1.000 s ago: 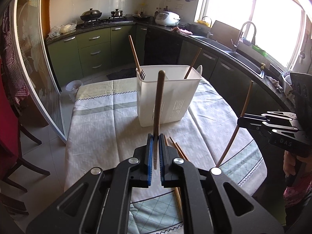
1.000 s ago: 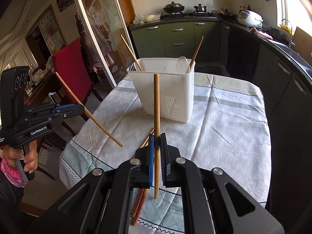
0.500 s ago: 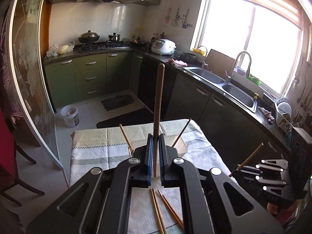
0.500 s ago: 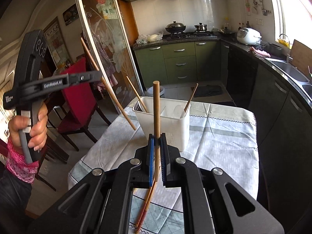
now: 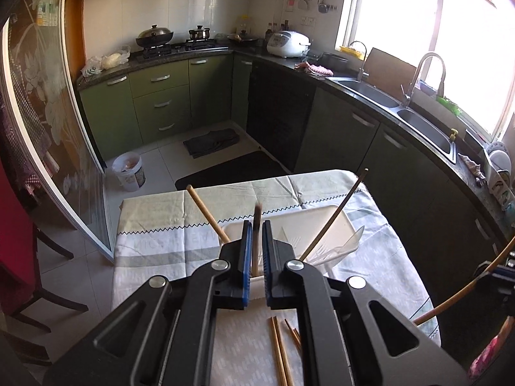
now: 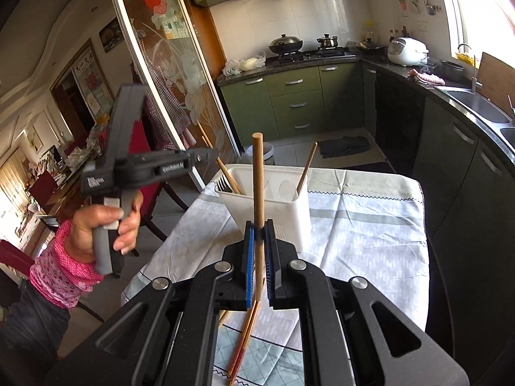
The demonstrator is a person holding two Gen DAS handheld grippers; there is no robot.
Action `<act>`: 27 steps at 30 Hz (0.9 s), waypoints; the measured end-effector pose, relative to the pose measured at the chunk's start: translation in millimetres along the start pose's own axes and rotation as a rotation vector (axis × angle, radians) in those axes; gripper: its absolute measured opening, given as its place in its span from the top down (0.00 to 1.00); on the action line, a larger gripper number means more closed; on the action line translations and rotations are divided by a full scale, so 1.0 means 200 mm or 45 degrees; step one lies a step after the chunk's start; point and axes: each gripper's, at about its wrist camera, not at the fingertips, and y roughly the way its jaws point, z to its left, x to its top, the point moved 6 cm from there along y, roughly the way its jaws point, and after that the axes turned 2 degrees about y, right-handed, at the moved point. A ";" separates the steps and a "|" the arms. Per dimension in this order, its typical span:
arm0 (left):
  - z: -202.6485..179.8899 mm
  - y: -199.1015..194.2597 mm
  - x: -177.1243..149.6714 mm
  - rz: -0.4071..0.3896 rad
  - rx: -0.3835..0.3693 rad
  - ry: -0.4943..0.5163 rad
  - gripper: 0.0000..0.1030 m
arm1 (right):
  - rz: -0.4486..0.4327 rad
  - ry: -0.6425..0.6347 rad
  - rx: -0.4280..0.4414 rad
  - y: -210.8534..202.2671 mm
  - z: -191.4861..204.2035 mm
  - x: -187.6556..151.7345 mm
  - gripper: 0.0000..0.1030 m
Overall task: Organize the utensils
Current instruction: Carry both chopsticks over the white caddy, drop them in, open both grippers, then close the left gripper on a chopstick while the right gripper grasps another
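Utensils sit in and around a white caddy (image 6: 273, 206) on the cloth-covered table (image 6: 363, 225), largest first: two chopsticks lean out of the caddy (image 5: 206, 212), (image 5: 338, 212). Loose chopsticks (image 5: 280, 350) lie on the cloth. Left gripper (image 5: 254, 257) is above the caddy, pinching a blurred wooden stick (image 5: 256, 234). Right gripper (image 6: 260, 251) is clamped on an upright chopstick (image 6: 258, 180).

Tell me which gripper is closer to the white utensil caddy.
Left. The left gripper hangs directly over the white utensil caddy, chopstick pointing in; the right gripper holds back on its near side.
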 end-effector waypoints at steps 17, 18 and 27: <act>0.02 -0.12 -0.28 0.096 -0.010 0.075 0.74 | -0.159 0.038 -0.194 0.32 -0.04 0.58 0.93; 0.02 -0.10 -0.31 0.130 -0.021 0.075 0.74 | -0.135 0.036 -0.200 0.36 -0.04 0.57 0.93; -0.01 0.05 -0.52 0.326 -0.098 0.049 0.74 | -0.073 0.031 -0.196 0.47 -0.08 0.49 0.92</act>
